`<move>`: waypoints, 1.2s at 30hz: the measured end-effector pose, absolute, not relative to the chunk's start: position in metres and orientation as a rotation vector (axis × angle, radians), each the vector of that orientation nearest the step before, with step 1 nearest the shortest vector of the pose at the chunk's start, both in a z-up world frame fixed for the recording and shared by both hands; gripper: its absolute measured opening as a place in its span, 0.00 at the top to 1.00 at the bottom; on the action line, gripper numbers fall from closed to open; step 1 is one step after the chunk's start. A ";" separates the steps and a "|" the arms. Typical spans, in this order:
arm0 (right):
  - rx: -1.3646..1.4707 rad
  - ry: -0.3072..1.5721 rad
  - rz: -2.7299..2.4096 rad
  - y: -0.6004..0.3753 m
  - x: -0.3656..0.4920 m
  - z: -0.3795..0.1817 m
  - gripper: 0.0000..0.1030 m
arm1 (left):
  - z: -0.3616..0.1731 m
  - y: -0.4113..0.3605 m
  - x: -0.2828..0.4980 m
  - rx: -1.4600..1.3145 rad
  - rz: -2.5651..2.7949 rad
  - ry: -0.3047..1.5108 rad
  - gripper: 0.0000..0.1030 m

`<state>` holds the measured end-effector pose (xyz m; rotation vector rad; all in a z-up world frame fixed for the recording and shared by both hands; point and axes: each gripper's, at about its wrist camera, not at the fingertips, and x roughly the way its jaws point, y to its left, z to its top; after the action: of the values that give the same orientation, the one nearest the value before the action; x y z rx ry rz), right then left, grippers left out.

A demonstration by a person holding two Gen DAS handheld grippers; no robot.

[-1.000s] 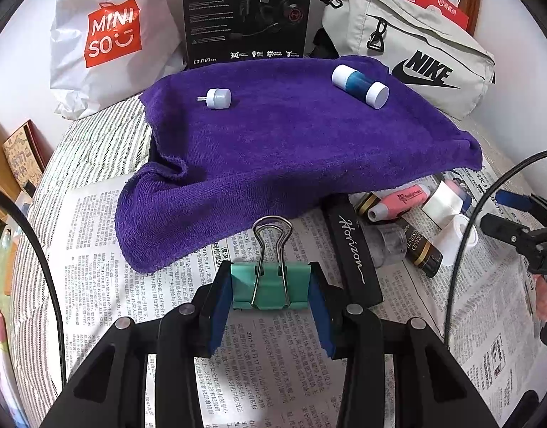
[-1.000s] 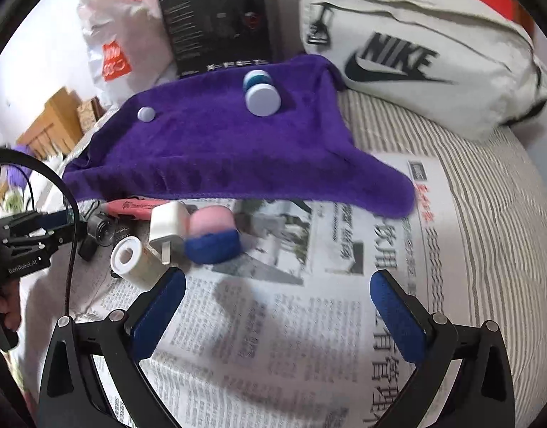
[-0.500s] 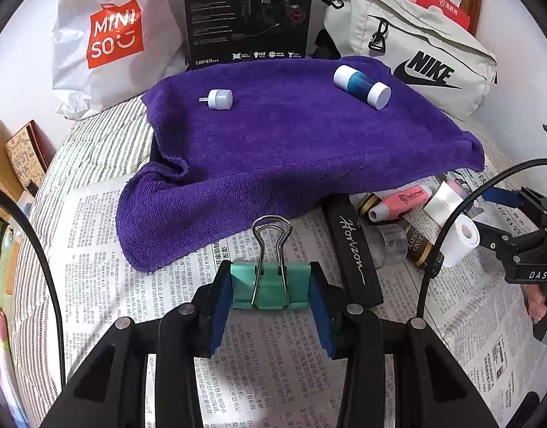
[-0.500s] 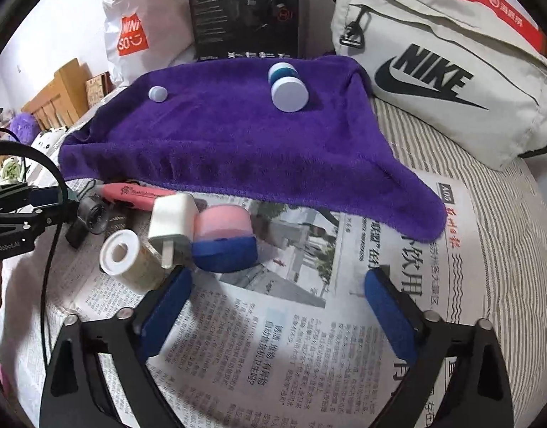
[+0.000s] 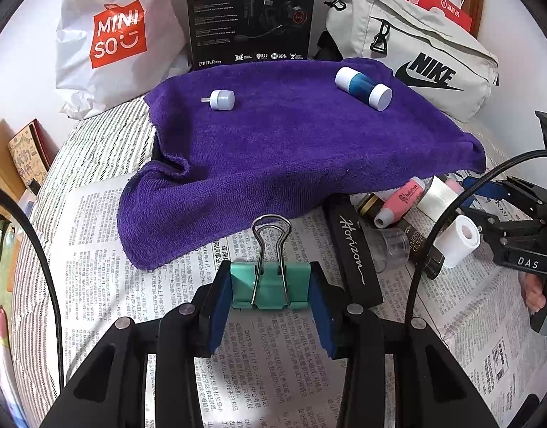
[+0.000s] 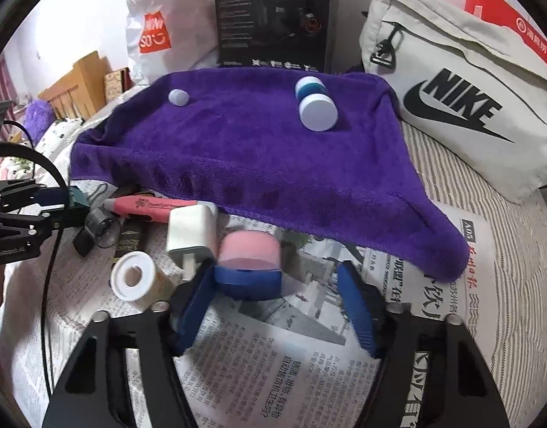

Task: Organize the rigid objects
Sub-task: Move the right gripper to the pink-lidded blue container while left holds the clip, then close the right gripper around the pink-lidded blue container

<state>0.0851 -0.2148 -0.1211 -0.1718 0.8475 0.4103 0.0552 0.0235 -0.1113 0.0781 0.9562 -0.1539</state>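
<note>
Right gripper [image 6: 277, 306] has just been closing around the pink-and-blue case [image 6: 250, 267]. Its left pad looks to be at the case's blue base, while the right pad stands clear with a gap, so no clamp yet. The case lies on the newspaper [image 6: 309, 367] just in front of the purple towel [image 6: 259, 164], with the white charger [image 6: 191, 232] touching its left side and the tape roll [image 6: 138, 281] beside that. To do it well, the grip should centre on the blue base, pads square, or the charger gets dragged along. Left gripper [image 5: 269, 299] is clamped on the green binder clip [image 5: 269, 285], hanging in front of the towel's near edge.
</note>
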 end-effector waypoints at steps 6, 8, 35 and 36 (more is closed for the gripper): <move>-0.173 0.844 0.411 -0.213 0.085 -0.122 0.44 | -0.112 0.024 0.050 0.068 -0.143 0.920 0.62; -0.166 0.846 0.415 -0.213 0.085 -0.122 0.44 | -0.113 0.024 0.047 0.070 -0.141 0.899 0.62; -0.195 0.843 0.410 -0.210 0.085 -0.123 0.40 | -0.115 0.020 0.047 0.084 -0.137 0.877 0.59; -0.195 0.842 0.410 -0.210 0.085 -0.123 0.40 | -0.115 0.020 0.047 0.085 -0.137 0.877 0.59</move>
<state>0.0846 -0.2097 -0.1227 -0.1955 0.8421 0.4097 0.0472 0.0201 -0.1150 0.0848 0.8773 -0.1371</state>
